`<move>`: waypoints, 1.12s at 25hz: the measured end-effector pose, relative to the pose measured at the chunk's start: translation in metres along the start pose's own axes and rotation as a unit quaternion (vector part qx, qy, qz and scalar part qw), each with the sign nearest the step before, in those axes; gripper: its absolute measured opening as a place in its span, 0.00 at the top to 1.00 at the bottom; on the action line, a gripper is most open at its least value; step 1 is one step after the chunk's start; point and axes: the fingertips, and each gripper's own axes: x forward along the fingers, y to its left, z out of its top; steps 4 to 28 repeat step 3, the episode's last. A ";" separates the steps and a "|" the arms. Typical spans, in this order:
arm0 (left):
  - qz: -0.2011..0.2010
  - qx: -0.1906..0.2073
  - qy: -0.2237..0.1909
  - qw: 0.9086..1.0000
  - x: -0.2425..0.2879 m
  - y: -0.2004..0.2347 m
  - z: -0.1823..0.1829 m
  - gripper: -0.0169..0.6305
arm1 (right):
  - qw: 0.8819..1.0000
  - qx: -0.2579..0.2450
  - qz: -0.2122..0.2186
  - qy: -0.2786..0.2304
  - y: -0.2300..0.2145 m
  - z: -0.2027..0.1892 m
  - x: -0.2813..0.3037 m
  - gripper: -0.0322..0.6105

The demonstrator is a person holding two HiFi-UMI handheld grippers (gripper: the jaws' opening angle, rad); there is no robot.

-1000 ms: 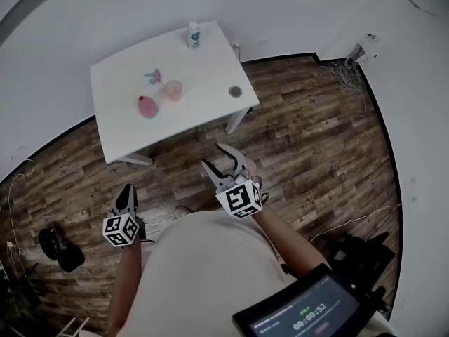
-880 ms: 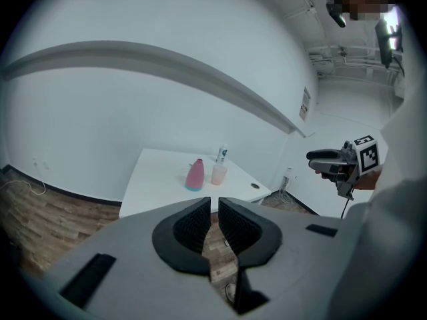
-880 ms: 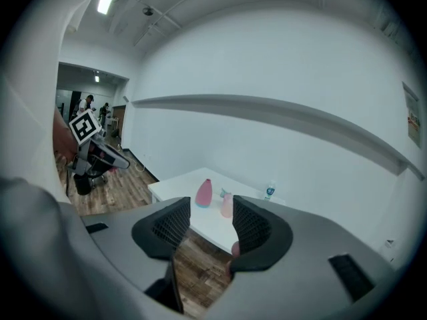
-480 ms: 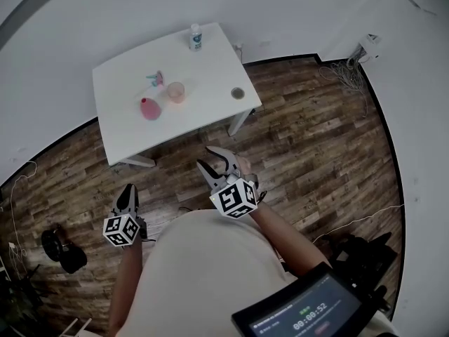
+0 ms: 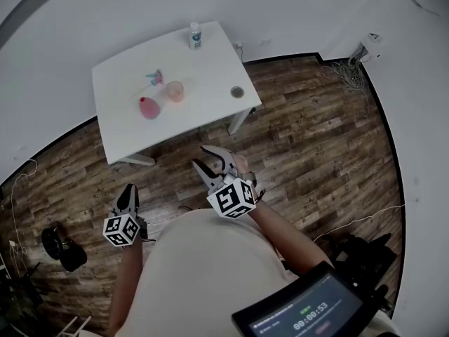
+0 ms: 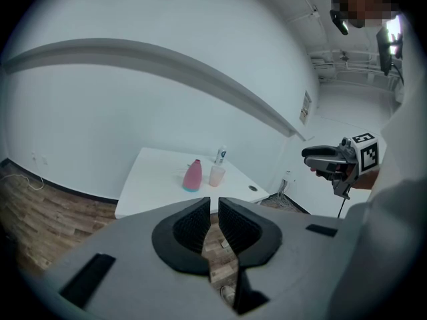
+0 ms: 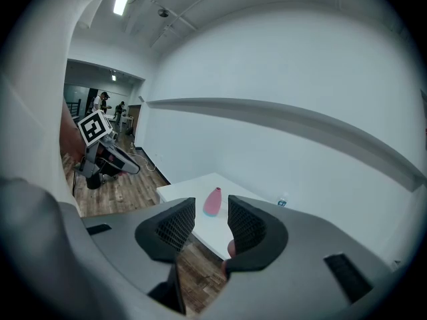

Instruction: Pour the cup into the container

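Observation:
Far ahead on the white table (image 5: 203,65) stand a translucent pink cup (image 5: 175,90) and a pink bottle-shaped container (image 5: 149,107); they also show as the cup (image 6: 217,175) and the container (image 6: 193,176) in the left gripper view. Both grippers are held over the wooden floor, well short of the table. My left gripper (image 5: 128,189) hangs low at the left, its jaws drawn together on nothing. My right gripper (image 5: 205,157) is raised toward the table. Its jaws have just closed in, with nothing between the pads. The container (image 7: 213,202) shows past them.
Also on the table are a white bottle (image 5: 195,36), a small pink-and-teal item (image 5: 153,78) and a dark round disc (image 5: 237,91). A black object (image 5: 62,248) lies on the floor at the left, cables (image 5: 347,72) by the right wall. A timer screen (image 5: 309,314) sits at my waist.
The right gripper's jaws have come in from wide apart, and it has drifted slightly left in the head view. The left gripper has not moved.

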 end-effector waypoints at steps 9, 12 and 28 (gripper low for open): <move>0.000 -0.002 0.000 1.000 0.001 -0.002 -0.001 0.91 | 1.000 0.001 0.000 0.001 -0.002 -0.002 -0.001 0.70; 0.000 -0.002 0.000 1.000 0.001 -0.002 -0.001 0.91 | 1.000 0.001 0.000 0.001 -0.002 -0.002 -0.001 0.70; 0.000 -0.002 0.000 1.000 0.001 -0.002 -0.001 0.91 | 1.000 0.001 0.000 0.001 -0.002 -0.002 -0.001 0.70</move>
